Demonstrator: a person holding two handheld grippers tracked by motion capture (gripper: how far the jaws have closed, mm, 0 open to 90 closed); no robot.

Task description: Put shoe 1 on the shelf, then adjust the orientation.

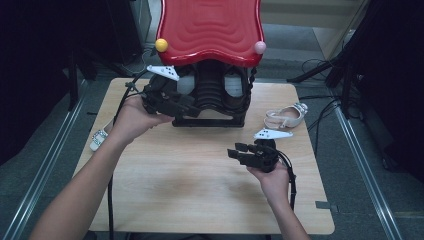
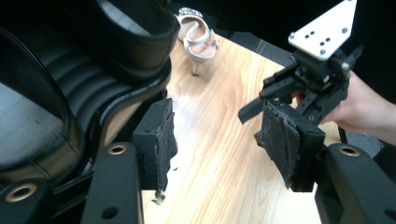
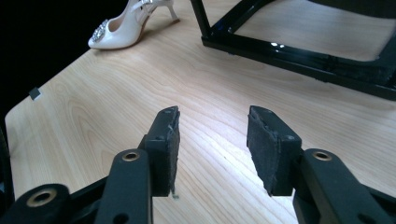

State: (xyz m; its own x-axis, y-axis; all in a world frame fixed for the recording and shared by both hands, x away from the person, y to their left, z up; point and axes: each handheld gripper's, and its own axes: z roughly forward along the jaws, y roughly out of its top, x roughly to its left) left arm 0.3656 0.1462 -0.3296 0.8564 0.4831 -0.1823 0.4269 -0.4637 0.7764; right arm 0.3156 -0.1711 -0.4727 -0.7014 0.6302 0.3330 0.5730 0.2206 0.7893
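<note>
On the worktop: a light wooden worktop carries a black frame stand, a white shoe and both claws.
Left claw: held at the left front of the black stand, its jaws pointing right toward the stand's ribbed black parts; in the left gripper view its jaws stand wide apart, released, with nothing between the pads.
Left claw contact: the left pad sits just beside the curved black rim of the stand; whether it touches cannot be told.
Right claw: held above the middle right of the worktop, well apart from the stand, jaws pointing left.
Right claw state: released, the jaws parted over bare wood in the right gripper view, the pads holding nothing.
Black stand: stands at the far middle of the worktop, with ribbed black shapes inside a rectangular base frame.
Red top: a wavy red moulded piece sits over the stand, with a yellow ball at its left corner and a pink ball at its right corner.
White shoe: a heeled shoe with a jewelled toe lies on the worktop to the right of the stand, beyond the right claw and apart from it.
Small white object: lies at the left edge of the worktop, beside the left forearm.
</note>
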